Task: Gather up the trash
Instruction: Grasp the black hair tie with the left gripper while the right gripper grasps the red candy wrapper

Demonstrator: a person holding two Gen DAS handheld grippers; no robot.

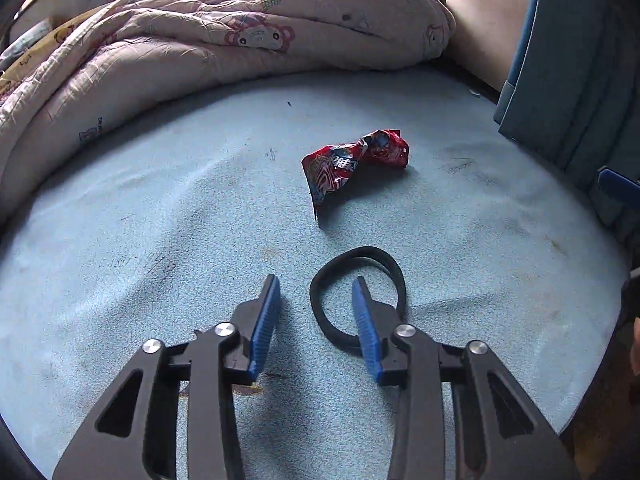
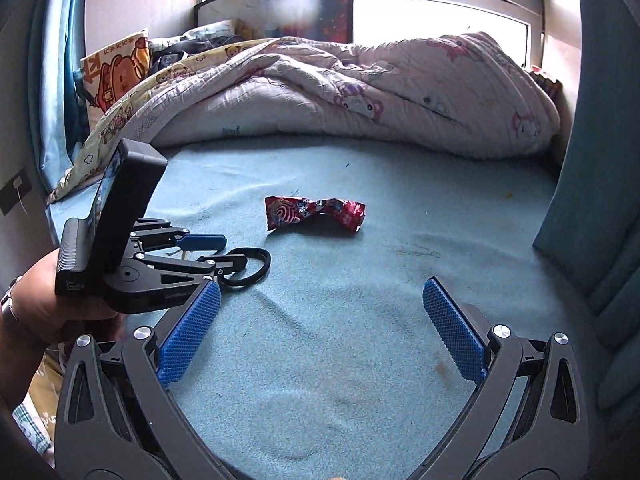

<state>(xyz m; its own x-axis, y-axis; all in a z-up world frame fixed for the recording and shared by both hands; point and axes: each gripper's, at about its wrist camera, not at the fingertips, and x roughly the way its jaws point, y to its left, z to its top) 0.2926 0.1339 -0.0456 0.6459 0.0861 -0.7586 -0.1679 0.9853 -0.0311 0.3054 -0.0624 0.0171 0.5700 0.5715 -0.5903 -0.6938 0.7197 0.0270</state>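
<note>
The bed is the largest thing: one mattress under a pale blue, short-napped sheet, faintly stained and rippled. Across its far side, from 9 to 1 o'clock in the left wrist view, lies one bulky quilt, soft and puffy, cream-pink with stitched squares and printed cartoon faces. At 3 o'clock hangs a teal padded panel with vertical seams. In the right wrist view, one flat yellow cushion with a cartoon print leans at 10 o'clock.

There is one wrapper: crinkled, glossy red foil, twisted at the middle like a bow, lying flat on the sheet. There is also one black band, a thin rubbery loop doubled on itself.

The left tongs are black and angular, with two ribbed blue pads; they stand narrow, with nothing between them. Their right pad overlaps the loop of the band, though I cannot tell whether it touches. The wrapper lies ahead of these tongs at 12 o'clock, apart from them, beyond the band.

The right tongs, with two blue mesh-textured pads, stand wide and hold nothing. The wrapper lies at their 12 o'clock, clear of both pads. At 9 o'clock a hand grips the left tongs.
</note>
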